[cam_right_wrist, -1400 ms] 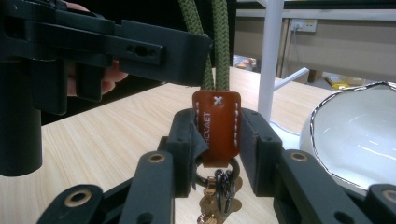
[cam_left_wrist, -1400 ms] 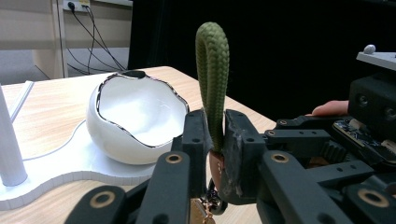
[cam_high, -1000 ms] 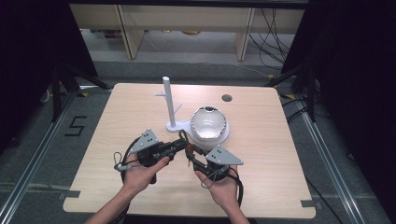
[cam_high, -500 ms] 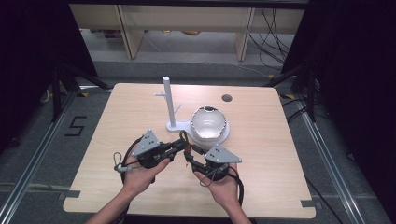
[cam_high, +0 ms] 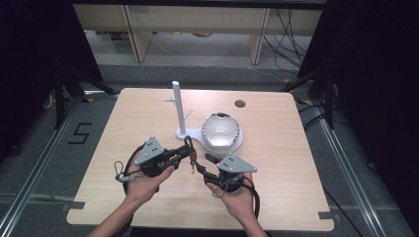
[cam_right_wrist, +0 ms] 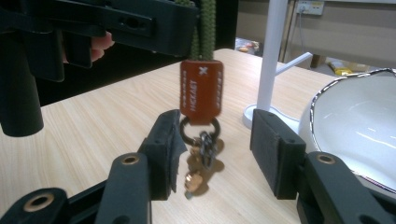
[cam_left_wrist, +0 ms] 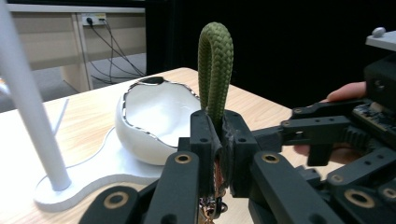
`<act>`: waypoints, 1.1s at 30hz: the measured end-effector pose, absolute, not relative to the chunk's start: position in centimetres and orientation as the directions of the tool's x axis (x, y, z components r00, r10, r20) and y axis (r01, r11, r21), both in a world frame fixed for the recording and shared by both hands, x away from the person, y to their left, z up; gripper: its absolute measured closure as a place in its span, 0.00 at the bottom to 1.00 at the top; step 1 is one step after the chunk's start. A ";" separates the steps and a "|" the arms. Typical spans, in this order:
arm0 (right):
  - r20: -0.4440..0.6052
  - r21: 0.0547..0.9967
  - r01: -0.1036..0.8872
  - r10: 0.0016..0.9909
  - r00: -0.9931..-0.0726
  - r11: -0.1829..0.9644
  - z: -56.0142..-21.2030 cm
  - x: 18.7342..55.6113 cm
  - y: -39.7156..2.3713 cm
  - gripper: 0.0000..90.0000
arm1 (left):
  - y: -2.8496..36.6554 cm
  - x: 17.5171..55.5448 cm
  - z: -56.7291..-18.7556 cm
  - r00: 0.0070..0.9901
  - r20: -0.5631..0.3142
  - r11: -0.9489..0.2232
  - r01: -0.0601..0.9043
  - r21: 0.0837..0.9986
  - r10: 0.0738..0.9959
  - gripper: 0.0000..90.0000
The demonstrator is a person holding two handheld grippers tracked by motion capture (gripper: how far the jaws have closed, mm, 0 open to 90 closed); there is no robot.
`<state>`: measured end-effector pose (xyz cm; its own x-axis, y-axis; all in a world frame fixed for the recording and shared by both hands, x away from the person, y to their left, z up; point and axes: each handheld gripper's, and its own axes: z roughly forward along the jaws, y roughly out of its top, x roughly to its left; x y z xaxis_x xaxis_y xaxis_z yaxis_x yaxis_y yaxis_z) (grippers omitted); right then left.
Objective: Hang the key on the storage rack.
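A keychain hangs above the table: an olive cord loop [cam_left_wrist: 215,65], a brown leather tag [cam_right_wrist: 201,91] and metal rings under it. My left gripper [cam_left_wrist: 218,140] is shut on the cord just below the loop; in the high view it [cam_high: 189,148] points right. My right gripper [cam_right_wrist: 215,149] has just been opening. Its pads [cam_right_wrist: 275,149] stand apart on either side of the rings without touching them. From above, the keychain [cam_high: 191,159] dangles between the two grippers, with the right gripper [cam_high: 203,164] just to its right.
A white peg stand [cam_high: 178,106] on a flat white base stands behind the grippers, with a white silver-rimmed bowl [cam_high: 221,129] on that base to the right. A dark round hole [cam_high: 240,103] marks the table's far side. Bare wood [cam_high: 123,118] lies left.
The right gripper's jaws have spread apart and let go of the keychain's lower end. The left gripper still holds the cord. Both hands have barely shifted.
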<state>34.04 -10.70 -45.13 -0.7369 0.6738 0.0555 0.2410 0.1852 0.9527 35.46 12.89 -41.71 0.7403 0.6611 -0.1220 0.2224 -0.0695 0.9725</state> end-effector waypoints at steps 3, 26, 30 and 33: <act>0.049 0.951 0.241 0.676 -0.735 0.192 -45.0 34.0 -11.0 0.59 | 13.3 35.5 -41.6 0.731 -0.119 -0.071 0.223 0.972 0.672 0.93; 0.044 0.953 0.241 0.700 -0.712 0.185 -45.1 33.8 -12.4 0.59 | 16.4 35.6 -41.7 0.673 -0.096 -0.073 0.218 0.973 0.733 0.93; 0.041 0.951 0.245 0.708 -0.705 0.189 -45.2 33.7 -12.8 0.58 | 16.9 35.6 -41.6 0.664 -0.090 -0.079 0.219 0.972 0.742 0.93; 0.042 0.947 0.258 0.719 -0.694 0.193 -45.3 33.5 -13.2 0.58 | 17.1 35.6 -41.6 0.659 -0.090 -0.073 0.215 0.974 0.747 0.93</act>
